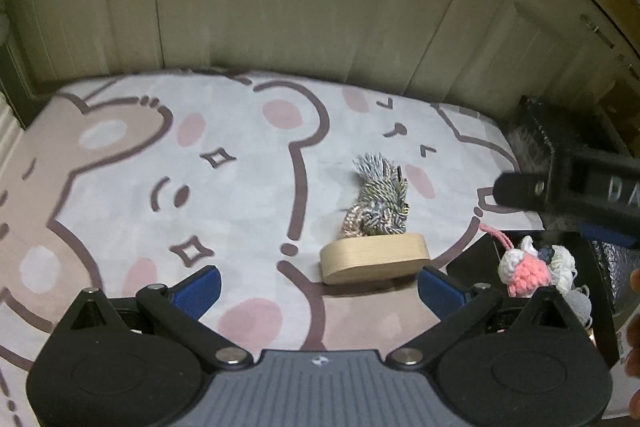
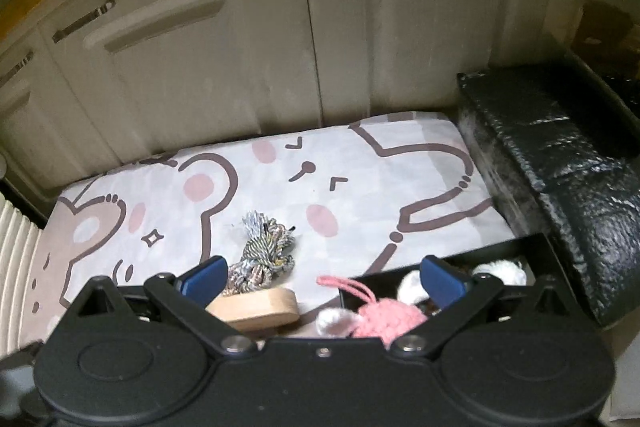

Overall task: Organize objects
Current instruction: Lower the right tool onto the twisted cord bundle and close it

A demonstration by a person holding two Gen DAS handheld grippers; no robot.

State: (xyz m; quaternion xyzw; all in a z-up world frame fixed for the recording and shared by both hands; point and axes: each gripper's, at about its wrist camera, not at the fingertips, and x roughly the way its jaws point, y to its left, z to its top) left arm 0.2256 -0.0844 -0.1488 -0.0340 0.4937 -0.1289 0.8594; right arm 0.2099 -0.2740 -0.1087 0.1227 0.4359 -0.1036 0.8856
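Note:
A knotted rope toy (image 1: 378, 201) lies on the cartoon bear mat (image 1: 160, 167), just behind a flat oval wooden block (image 1: 374, 258). A black tray (image 1: 592, 267) at the right holds a pink and white crocheted toy (image 1: 528, 269) and other yarn toys. My left gripper (image 1: 318, 289) is open and empty, just in front of the block. My right gripper (image 2: 324, 281) is open and empty above the tray's (image 2: 500, 247) left edge, over the pink toy (image 2: 384, 317), with the block (image 2: 260, 307) and rope toy (image 2: 262, 253) at its left finger. The right gripper's body shows in the left wrist view (image 1: 568, 183).
Cream cabinet doors (image 2: 280, 47) stand along the mat's far edge. A black textured box (image 2: 560, 155) sits to the right of the mat and behind the tray. A white ribbed object (image 2: 16, 247) lies at the mat's left.

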